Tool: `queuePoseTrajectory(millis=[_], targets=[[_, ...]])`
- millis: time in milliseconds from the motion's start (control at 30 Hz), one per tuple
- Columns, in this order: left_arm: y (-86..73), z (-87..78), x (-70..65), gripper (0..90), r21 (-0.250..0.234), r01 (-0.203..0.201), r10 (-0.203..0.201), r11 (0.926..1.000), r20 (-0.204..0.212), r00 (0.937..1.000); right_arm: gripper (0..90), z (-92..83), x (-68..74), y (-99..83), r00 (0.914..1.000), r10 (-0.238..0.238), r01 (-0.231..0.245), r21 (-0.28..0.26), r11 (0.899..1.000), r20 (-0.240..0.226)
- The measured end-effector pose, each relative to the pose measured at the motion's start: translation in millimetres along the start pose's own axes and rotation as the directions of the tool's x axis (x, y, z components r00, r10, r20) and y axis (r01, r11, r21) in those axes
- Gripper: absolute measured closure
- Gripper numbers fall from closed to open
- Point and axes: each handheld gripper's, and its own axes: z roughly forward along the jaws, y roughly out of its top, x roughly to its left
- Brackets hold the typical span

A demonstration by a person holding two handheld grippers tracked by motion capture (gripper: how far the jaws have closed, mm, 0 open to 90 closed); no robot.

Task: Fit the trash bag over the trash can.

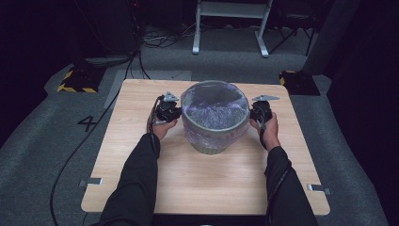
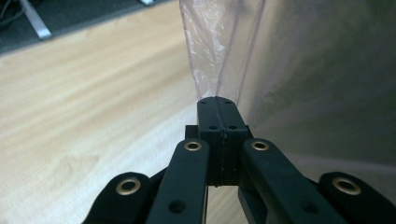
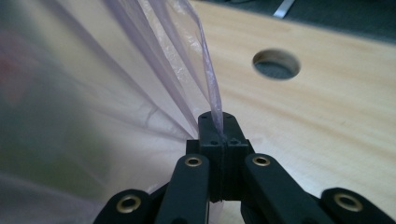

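we read a black "4" (image 1: 87, 123) on the grey floor left of the wooden table (image 1: 141, 188). mid-table stands a round grey bin (image 1: 214, 141), lined with a thin clear plastic bag (image 1: 214, 109). our left gripper (image 1: 168, 111) and right gripper (image 1: 260, 112) each pinch its film at the bin's sides.

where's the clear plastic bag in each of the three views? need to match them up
High view: the clear plastic bag lines the grey bin at table centre, between the left gripper and right gripper.
Left gripper view: a fold of the bag rises from the shut jaws, upper middle.
Right gripper view: a fold rises from the shut jaws, up and to the left.
Shared landmark: the wooden table.
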Motion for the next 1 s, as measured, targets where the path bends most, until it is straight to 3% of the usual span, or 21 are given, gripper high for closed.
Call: queuePoseTrajectory(millis=[200,367,433,500,633,733,767,800,867,900,933,1000], targets=[[-13.9,2.0,0.6,90.0,0.051,-0.008,0.008,0.9987,0.002,1.0000,90.0,1.2,2.9,-9.7,0.9991,-0.013,0.014,0.024,1.000,-0.040],[-26.5,-1.8,2.2,90.0,0.056,0.003,-0.003,0.9984,0.002,1.0000,90.0,0.4,2.1,-21.5,0.9980,-0.005,0.008,0.043,0.999,-0.063],[-30.4,-3.8,2.5,90.0,0.079,-0.034,0.034,0.9963,-0.004,0.9994,90.0,-0.4,4.0,-25.7,0.9975,-0.018,0.021,0.049,0.999,-0.068],[-34.8,-5.5,2.0,90.0,0.082,-0.036,0.036,0.9960,-0.003,0.9993,90.0,-1.3,4.5,-30.0,0.9964,-0.026,0.030,0.050,0.998,-0.081],[-40.5,-9.3,2.0,89.9,0.079,-0.032,0.033,0.9963,-0.016,0.9993,90.0,-2.7,1.3,-36.8,0.9974,-0.024,0.028,0.051,0.998,-0.068],[-43.1,-16.5,0.6,89.1,0.059,-0.038,0.042,0.9975,-0.067,0.9969,89.9,-5.2,-1.3,-40.9,0.9977,-0.023,0.026,0.039,0.999,-0.064],[-43.0,-18.6,0.3,77.5,0.053,-0.028,0.032,0.9982,-0.073,0.9968,89.3,-6.6,-2.4,-42.1,0.9979,-0.022,0.024,0.033,0.999,-0.061],[-45.3,-28.5,0.9,70.5,0.004,-0.024,0.024,0.9997,-0.042,0.9988,85.4,-9.6,-5.1,-43.6,0.9981,-0.021,0.022,0.017,1.000,-0.058],[-46.3,-33.5,0.3,67.4,-0.013,-0.032,0.032,0.9994,-0.043,0.9986,84.9,-11.8,-7.2,-44.6,0.9977,-0.016,0.017,0.006,1.000,-0.066],[-47.2,-36.9,-0.3,60.5,-0.024,-0.030,0.029,0.9993,-0.050,0.9984,82.1,-13.4,-8.4,-45.3,0.9978,-0.018,0.018,0.007,1.000,-0.063],[-50.0,-46.4,-2.7,50.3,-0.038,-0.035,0.033,0.9987,-0.035,0.9988,72.2,-15.4,-10.4,-46.1,0.9982,-0.023,0.023,0.008,1.000,-0.055],[-51.5,-50.2,-5.1,46.9,-0.035,-0.044,0.042,0.9984,-0.039,0.9983,68.2,-17.4,-11.6,-46.5,0.9984,-0.024,0.025,0.003,1.000,-0.052]])
